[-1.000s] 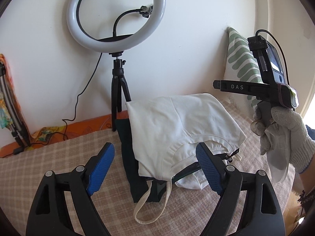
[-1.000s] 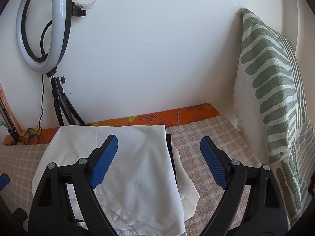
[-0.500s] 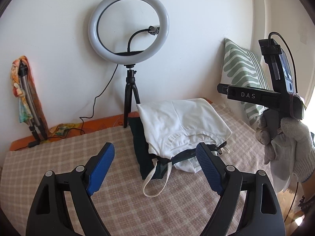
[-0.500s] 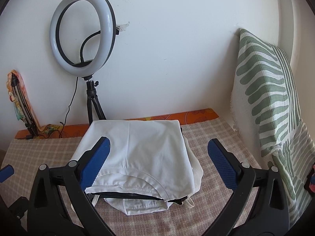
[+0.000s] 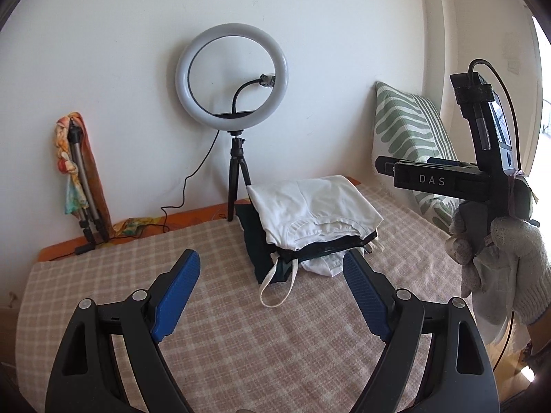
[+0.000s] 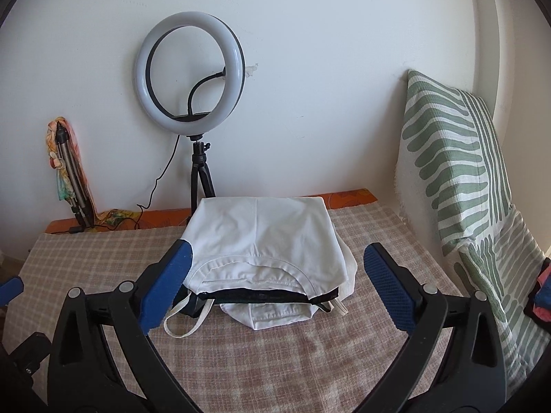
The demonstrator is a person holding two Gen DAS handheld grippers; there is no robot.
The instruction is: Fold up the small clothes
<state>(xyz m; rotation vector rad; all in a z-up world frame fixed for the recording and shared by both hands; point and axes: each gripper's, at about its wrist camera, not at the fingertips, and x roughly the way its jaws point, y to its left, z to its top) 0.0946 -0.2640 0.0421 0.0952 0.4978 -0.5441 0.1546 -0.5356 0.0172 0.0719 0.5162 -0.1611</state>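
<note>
- Folded clothes [image 6: 265, 241] are sitting stacked on the checked bench [image 5: 224, 344], white garment topping a dark one.
- Cloth is looking light and limp; I'd be pinching hems or corners.
- Left hand-held gripper [image 5: 272, 292] and right hand-held gripper [image 6: 275, 289] are both gaping, holding nothing, right jaws having just been widening.

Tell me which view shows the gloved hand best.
Left wrist view. The gloved hand sits in full at the right edge, gripping the right gripper's black handle. The right wrist view shows none of that hand, only its own blue fingers in front of the clothes pile.
</note>
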